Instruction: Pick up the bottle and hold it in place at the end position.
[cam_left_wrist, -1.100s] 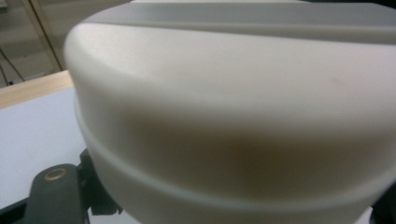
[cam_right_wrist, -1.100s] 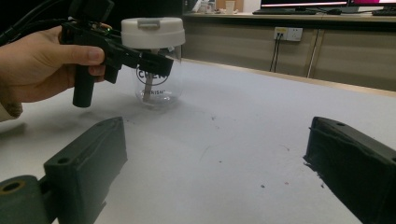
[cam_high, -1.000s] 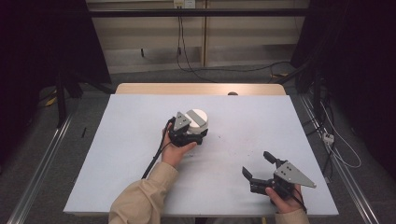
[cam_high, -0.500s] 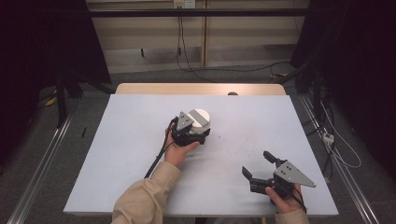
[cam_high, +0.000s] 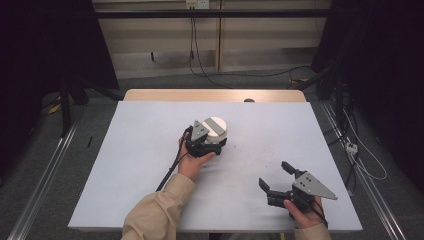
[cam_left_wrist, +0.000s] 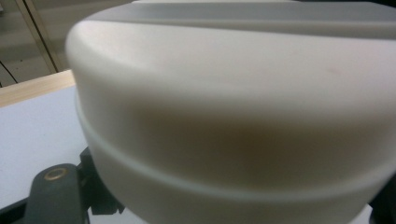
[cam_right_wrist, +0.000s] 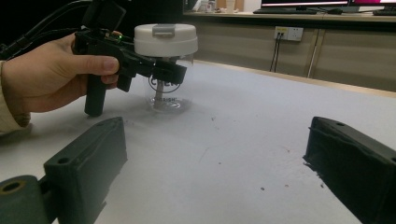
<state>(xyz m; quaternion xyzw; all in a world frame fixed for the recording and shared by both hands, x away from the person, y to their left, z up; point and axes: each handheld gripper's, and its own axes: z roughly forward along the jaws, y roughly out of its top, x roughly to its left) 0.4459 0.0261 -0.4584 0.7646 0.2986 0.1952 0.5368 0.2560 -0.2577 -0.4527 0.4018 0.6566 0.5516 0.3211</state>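
Black print on the clear jar (cam_right_wrist: 166, 88) under the white lid (cam_right_wrist: 165, 39): partly hidden by the jaws, lower line ends in something like "ISH", rest unreadable. No other legible text.

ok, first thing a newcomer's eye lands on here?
The clear jar with a white lid at mid-table, with the left tongs around it just under the lid. Then the right tongs, open and apart from it near the table's front edge.
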